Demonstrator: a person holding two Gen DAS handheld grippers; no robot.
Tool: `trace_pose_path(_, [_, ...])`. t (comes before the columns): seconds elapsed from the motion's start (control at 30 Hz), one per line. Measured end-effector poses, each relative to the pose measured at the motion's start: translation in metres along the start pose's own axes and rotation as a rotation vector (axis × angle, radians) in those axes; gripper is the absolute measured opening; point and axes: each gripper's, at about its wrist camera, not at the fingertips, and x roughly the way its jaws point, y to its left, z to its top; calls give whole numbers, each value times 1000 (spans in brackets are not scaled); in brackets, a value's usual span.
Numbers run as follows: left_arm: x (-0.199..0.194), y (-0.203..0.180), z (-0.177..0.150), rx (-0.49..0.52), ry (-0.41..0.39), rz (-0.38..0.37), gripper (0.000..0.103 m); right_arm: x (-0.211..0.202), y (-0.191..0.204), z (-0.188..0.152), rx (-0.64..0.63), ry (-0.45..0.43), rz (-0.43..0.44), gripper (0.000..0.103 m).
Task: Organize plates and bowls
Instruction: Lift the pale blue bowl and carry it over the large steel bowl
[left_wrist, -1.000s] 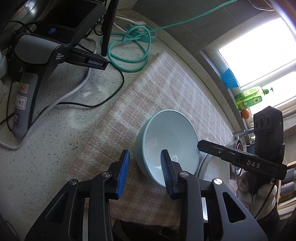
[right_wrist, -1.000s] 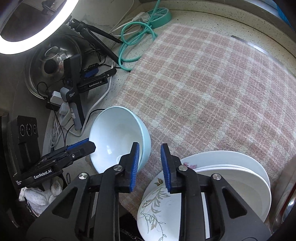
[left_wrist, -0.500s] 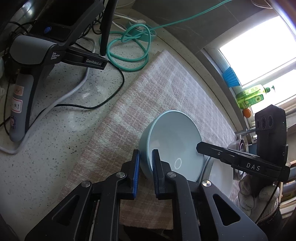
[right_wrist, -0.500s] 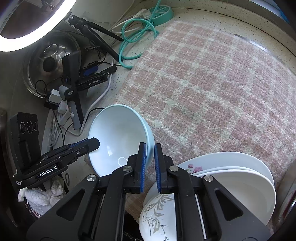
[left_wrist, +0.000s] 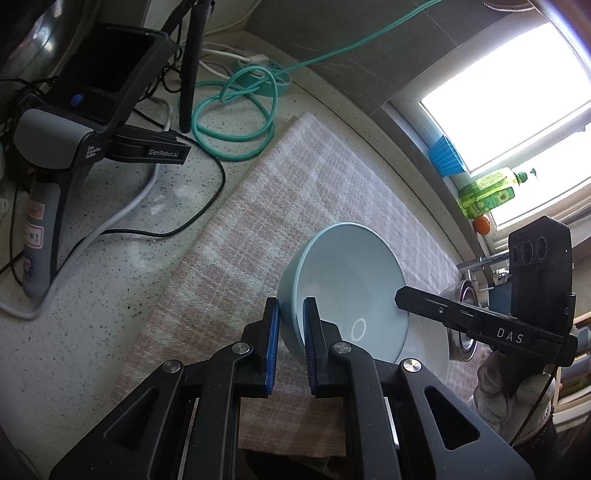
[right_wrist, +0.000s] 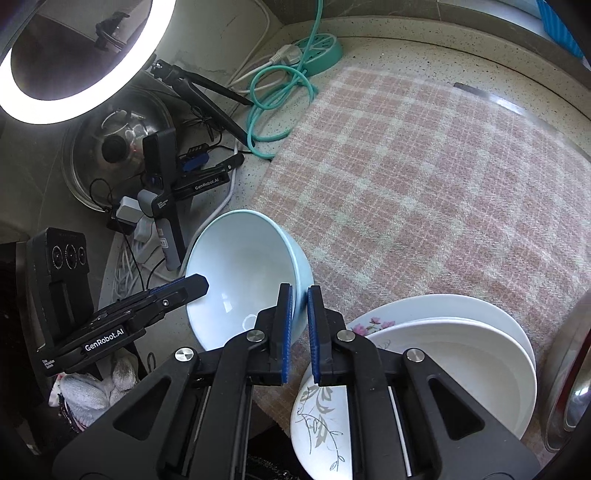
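With both grippers' jaws pinching opposite rims, the tilted bowl (left_wrist: 347, 291) risked slipping onto the plates (right_wrist: 443, 354).

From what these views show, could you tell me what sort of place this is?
Most likely a home kitchen counter: a speckled countertop under a window, a stack of plates on a plaid cloth, and a dish-soap bottle on the sill.
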Motion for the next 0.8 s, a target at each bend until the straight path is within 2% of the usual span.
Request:
trace_pose_path(0.37, [-6, -58, 16, 110, -17, -70, 11, -67, -22, -7, 48, -108, 6, 8])
trace_pose_path(0.8, [25, -145, 18, 266, 35, -154, 11, -142, -80, -37, 166, -233, -51, 8])
